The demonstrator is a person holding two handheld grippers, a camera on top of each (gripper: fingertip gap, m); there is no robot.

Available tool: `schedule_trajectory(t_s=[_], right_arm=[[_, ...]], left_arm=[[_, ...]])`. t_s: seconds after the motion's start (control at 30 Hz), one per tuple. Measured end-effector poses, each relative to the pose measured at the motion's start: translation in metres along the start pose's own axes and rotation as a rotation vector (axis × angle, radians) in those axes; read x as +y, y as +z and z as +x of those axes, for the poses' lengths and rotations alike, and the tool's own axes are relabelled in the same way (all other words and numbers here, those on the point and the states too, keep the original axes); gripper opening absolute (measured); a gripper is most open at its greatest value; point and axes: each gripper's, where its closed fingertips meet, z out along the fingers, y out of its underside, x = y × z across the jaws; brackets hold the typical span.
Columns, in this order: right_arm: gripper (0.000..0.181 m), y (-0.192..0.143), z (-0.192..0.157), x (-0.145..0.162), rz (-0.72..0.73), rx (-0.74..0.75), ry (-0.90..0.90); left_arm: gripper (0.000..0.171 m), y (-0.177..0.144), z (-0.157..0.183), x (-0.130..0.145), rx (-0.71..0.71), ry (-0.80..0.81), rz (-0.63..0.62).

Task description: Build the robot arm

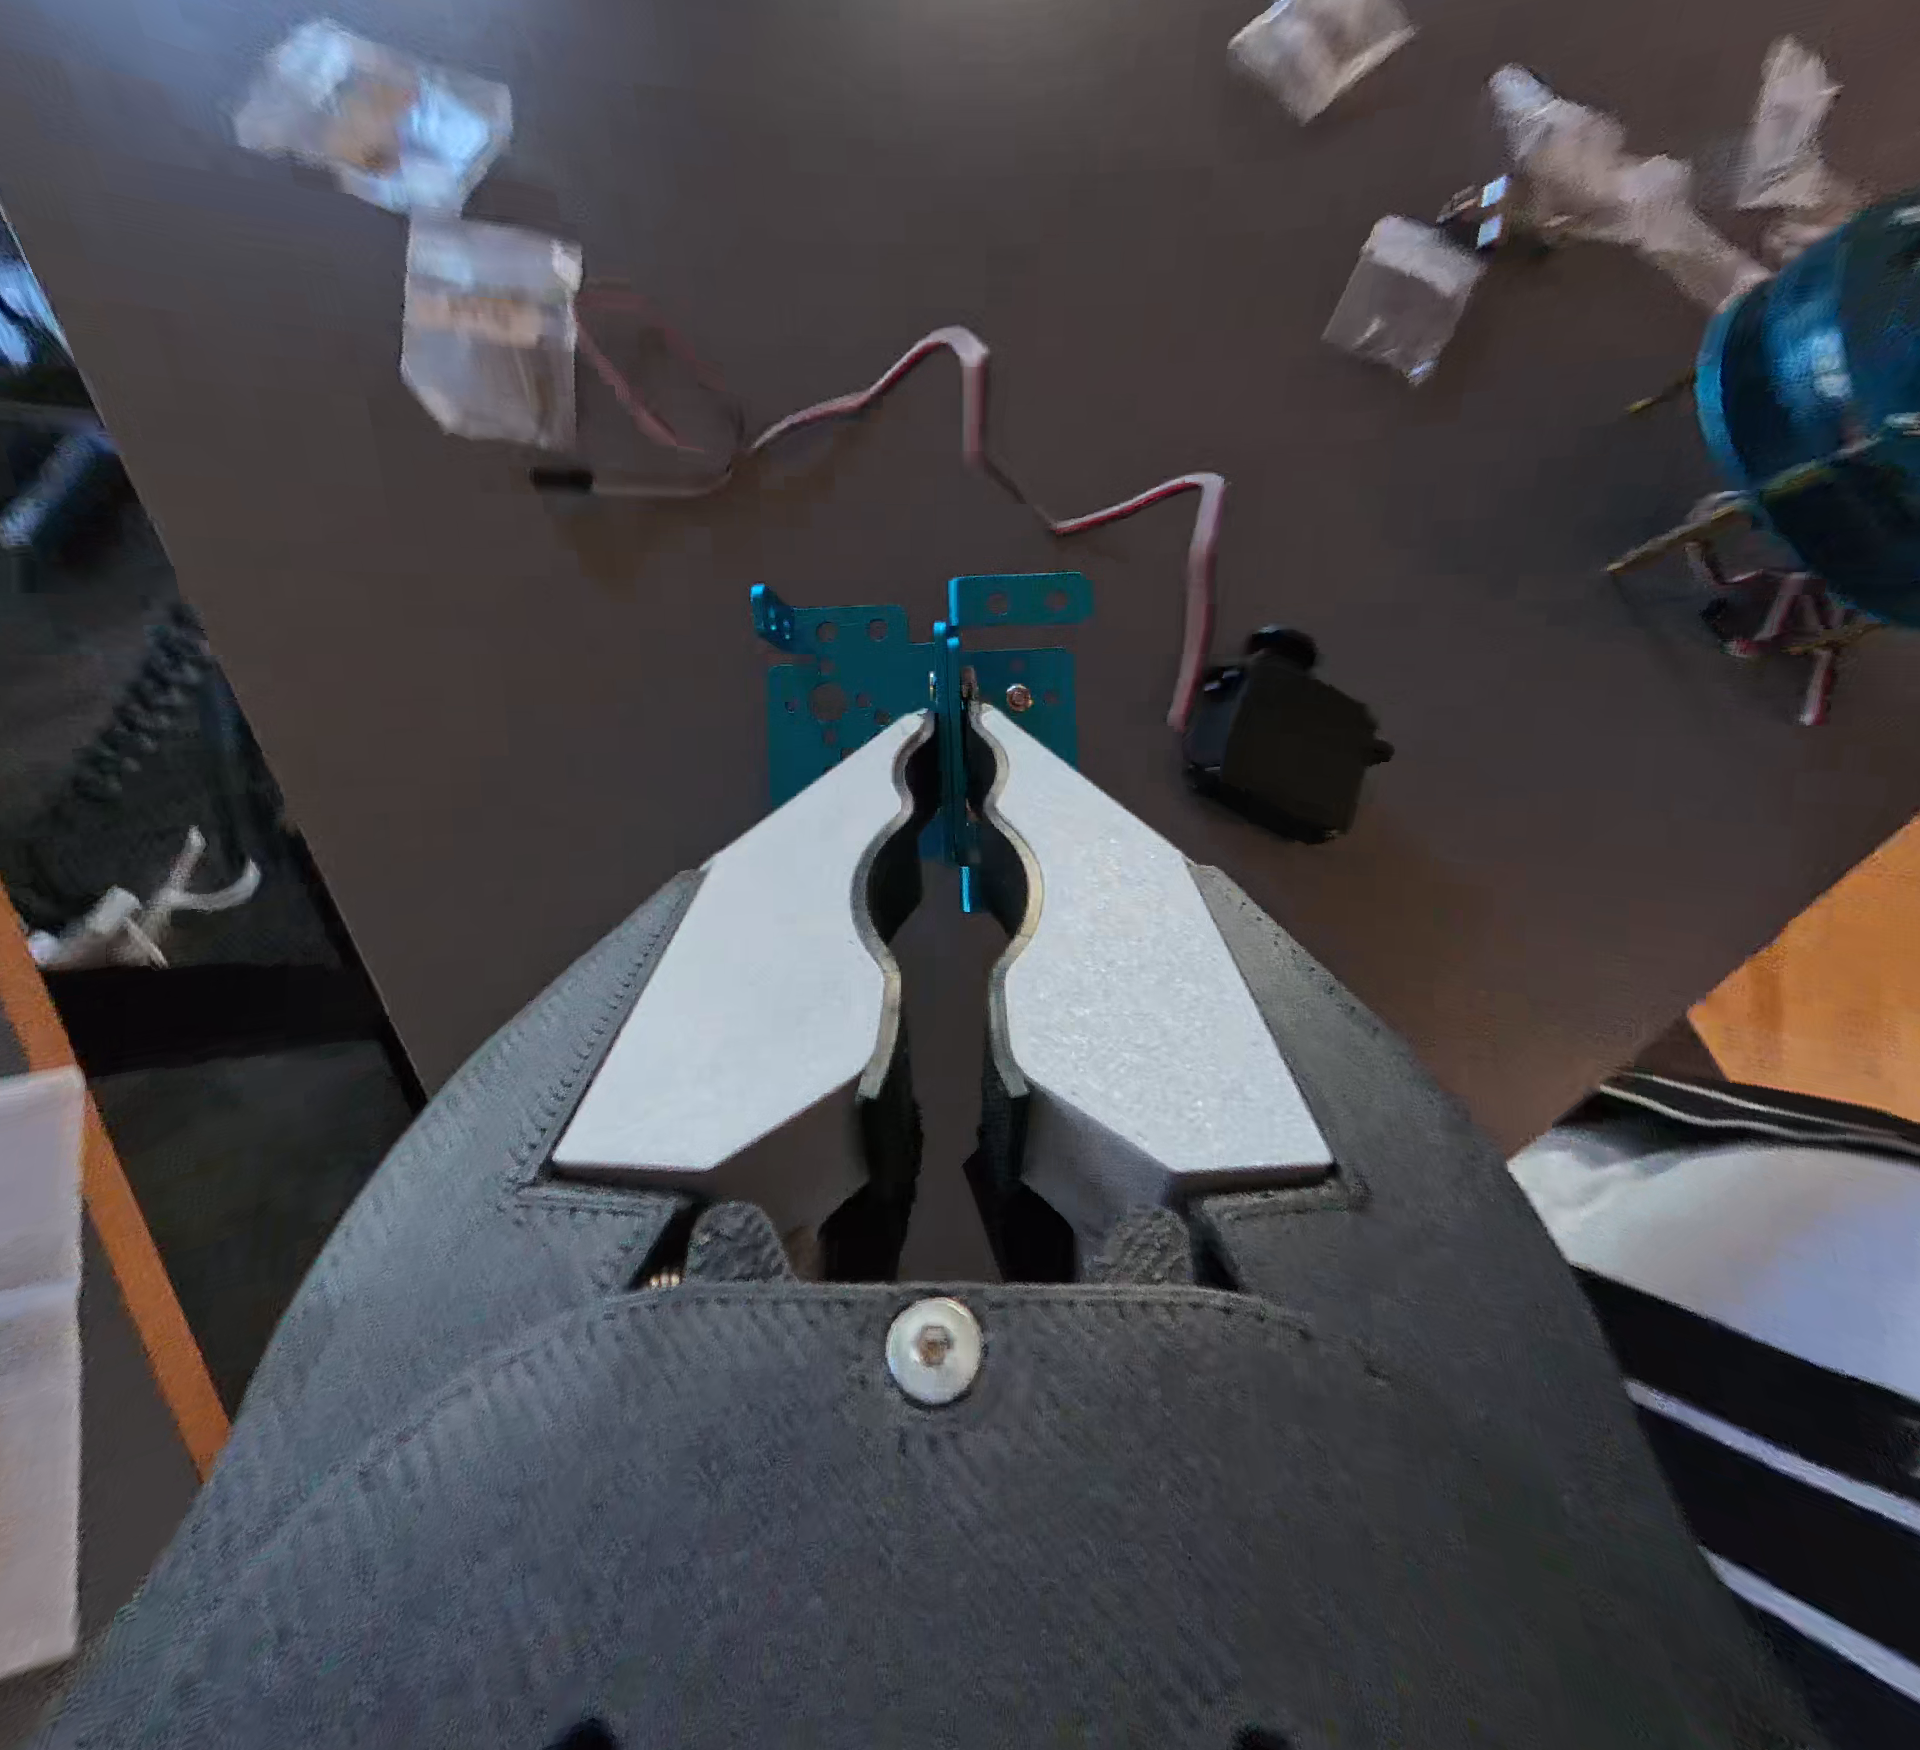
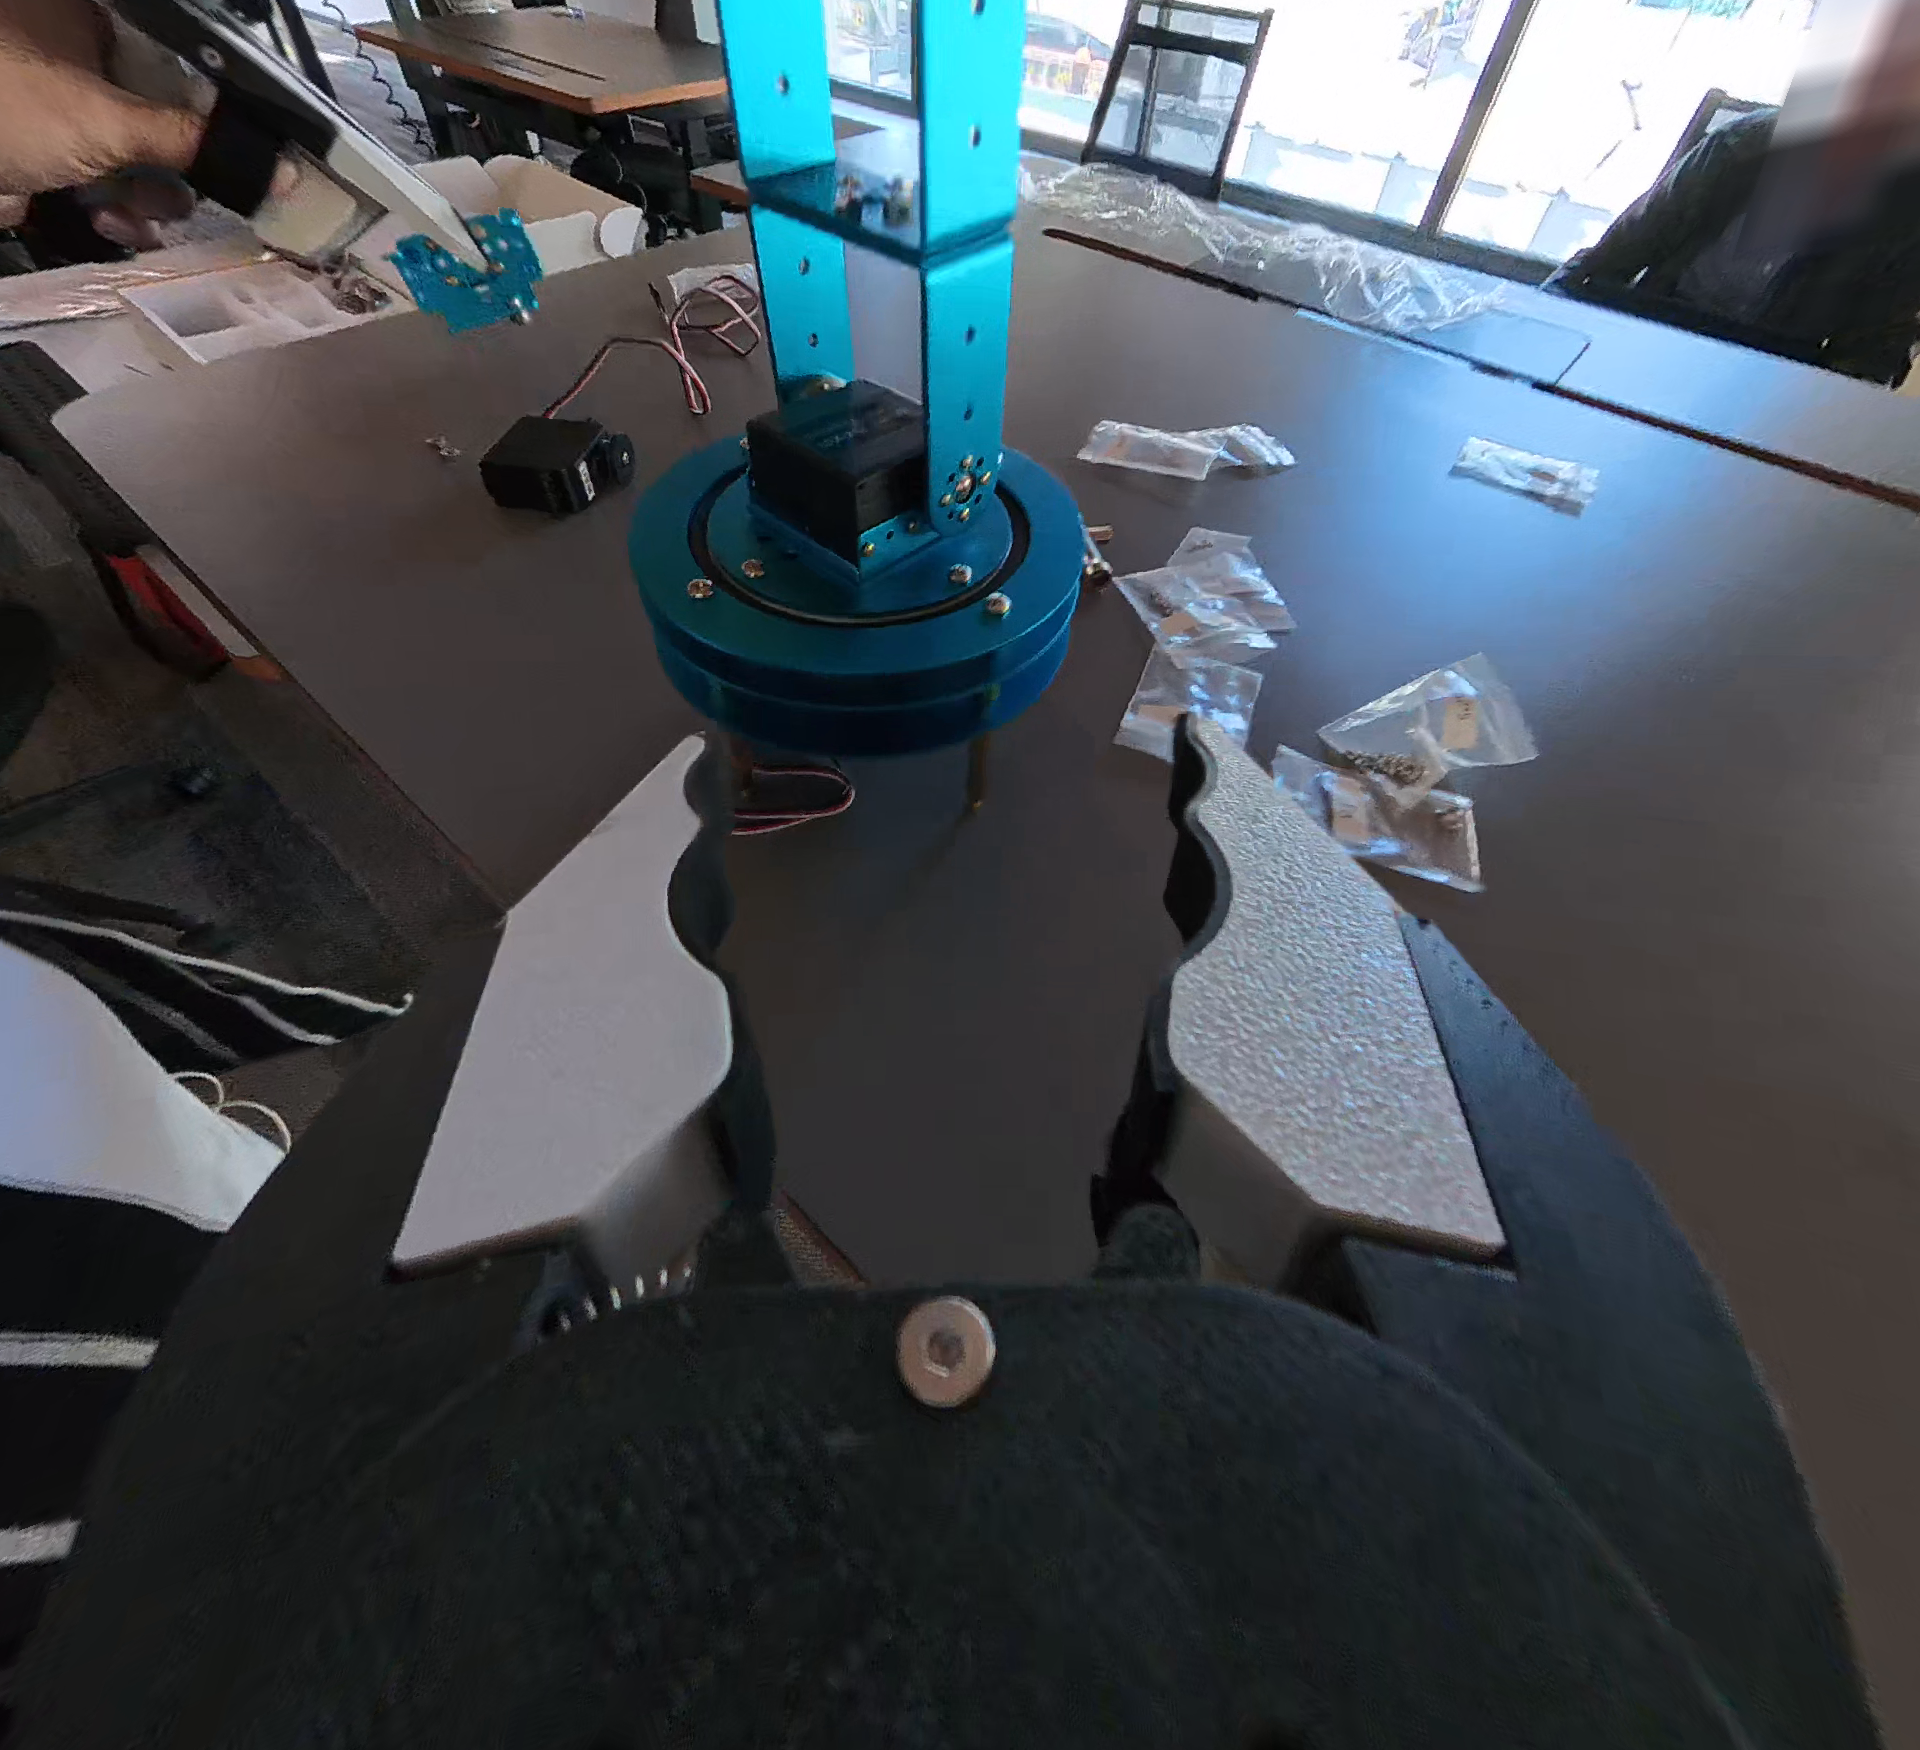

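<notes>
My left gripper (image 1: 951,724) is shut on a blue perforated metal bracket (image 1: 831,692) and holds it in the air above the dark table (image 1: 779,142). The same bracket (image 2: 468,266) shows at the upper left of the right wrist view, held by the left gripper (image 2: 473,251). A black servo (image 1: 1283,750) with a red and white wire (image 1: 966,412) lies on the table to the right below the bracket; it also shows in the right wrist view (image 2: 556,464). My right gripper (image 2: 935,755) is open and empty, just in front of a blue round base (image 2: 862,599) with upright blue arms (image 2: 873,121).
Several small clear bags of hardware (image 2: 1351,744) lie right of the base, and more bags (image 1: 488,329) lie scattered on the table. A white parts tray (image 2: 229,308) sits at the far left edge. Clear plastic wrap (image 2: 1299,246) lies at the back. A person (image 2: 1745,246) sits at the far right. One gripper's finger ends stand about 40 cm off the other's. The right gripper is farther from the black servo (image 1: 1283,750), some 30 cm, than the left, some 10 cm.
</notes>
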Motion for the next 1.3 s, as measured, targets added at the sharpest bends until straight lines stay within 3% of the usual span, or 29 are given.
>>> schedule_trajectory(t_s=[0.1,0.23,0.37,0.57,0.73,0.83,0.9,0.97,1.07,1.1,1.17,1.3], right_arm=[[0.078,-0.015,-0.002,-0.026,0.044,-0.014,-0.065],[0.067,-0.032,-0.031,-0.066,0.13,-0.089,-0.229],[0.056,-0.027,-0.062,-0.072,0.133,-0.244,-0.283],[0.042,-0.02,-0.088,-0.099,0.149,-0.393,-0.175],[0.044,-0.019,-0.098,-0.127,0.234,-0.431,-0.151],[0.045,-0.029,-0.086,-0.152,0.362,-0.487,0.05],[0.035,-0.034,-0.076,-0.164,0.425,-0.534,0.162],[0.033,-0.029,-0.076,-0.163,0.41,-0.576,0.172],[0.032,-0.032,-0.091,-0.167,0.436,-0.755,0.254],[0.03,-0.031,-0.093,-0.168,0.433,-0.792,0.303],[0.009,-0.03,-0.095,-0.166,0.422,-0.854,0.362],[0.006,-0.028,-0.094,-0.167,0.395,-0.973,0.545]], left_arm=[[0.001,-0.03,0.039,-0.026,-0.062,0.141,0.133],[0.002,-0.064,0.106,-0.062,-0.234,0.398,0.293],[0.002,-0.081,0.182,-0.087,-0.307,0.532,0.424],[0.001,-0.087,0.254,-0.099,-0.598,0.811,0.452],[0.002,-0.093,0.304,-0.107,-0.542,0.825,0.573],[0.002,-0.097,0.322,-0.109,-0.528,0.859,0.596],[0.002,-0.096,0.33,-0.108,-0.503,0.86,0.583],[0.002,-0.095,0.341,-0.107,-0.459,0.841,0.59],[0.002,-0.096,0.353,-0.107,-0.413,0.829,0.614],[0.002,-0.096,0.358,-0.107,-0.385,0.825,0.624],[0.002,-0.097,0.365,-0.106,-0.308,0.783,0.643],[0.01,-0.098,0.367,-0.105,-0.142,0.681,0.627]])
